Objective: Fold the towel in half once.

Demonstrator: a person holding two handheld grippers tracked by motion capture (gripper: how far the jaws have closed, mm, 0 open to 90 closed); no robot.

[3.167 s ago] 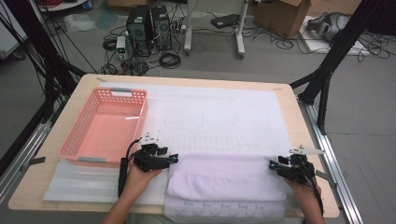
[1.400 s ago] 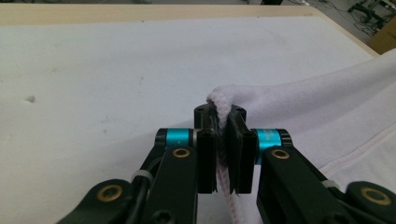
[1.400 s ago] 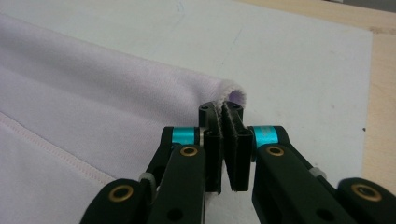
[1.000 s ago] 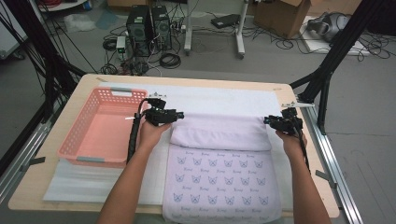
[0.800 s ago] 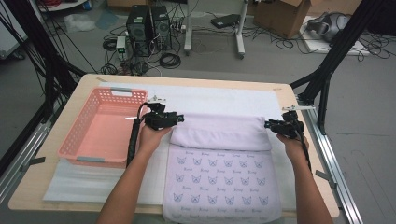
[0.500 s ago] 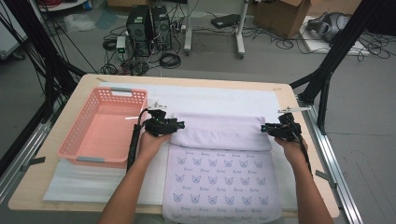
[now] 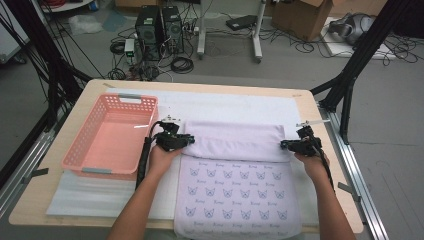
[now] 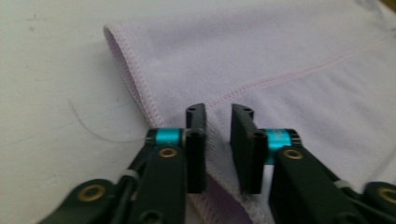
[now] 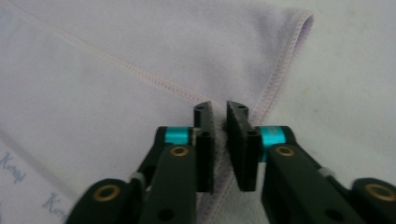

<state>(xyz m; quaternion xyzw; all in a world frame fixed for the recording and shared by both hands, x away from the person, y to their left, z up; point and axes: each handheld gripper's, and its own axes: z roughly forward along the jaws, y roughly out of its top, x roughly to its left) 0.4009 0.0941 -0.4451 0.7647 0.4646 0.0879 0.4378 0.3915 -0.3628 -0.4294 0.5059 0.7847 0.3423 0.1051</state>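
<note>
Here both grippers pinch the towel (image 7: pixel 235 145) to carry its fold. The left gripper (image 8: pixel 218 114) has just been closing on the hem lying between its fingers (image 8: pixel 196 144). The right gripper (image 9: pixel 219 112) has just been closing too, the edge clamped between its fingers (image 9: pixel 239 144).

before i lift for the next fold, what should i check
1. Right gripper pinching the towel corner: ok. Its jaws have just been closing and cloth sits between the pads.
2. Left gripper grip on the other corner: cannot tell. Its jaws have just been closing, but a gap shows above the hem.
3. Folded edge straight between the grippers: ok.
4. Towel clear of the basket: ok.
5. Printed half lying flat: ok.
</note>
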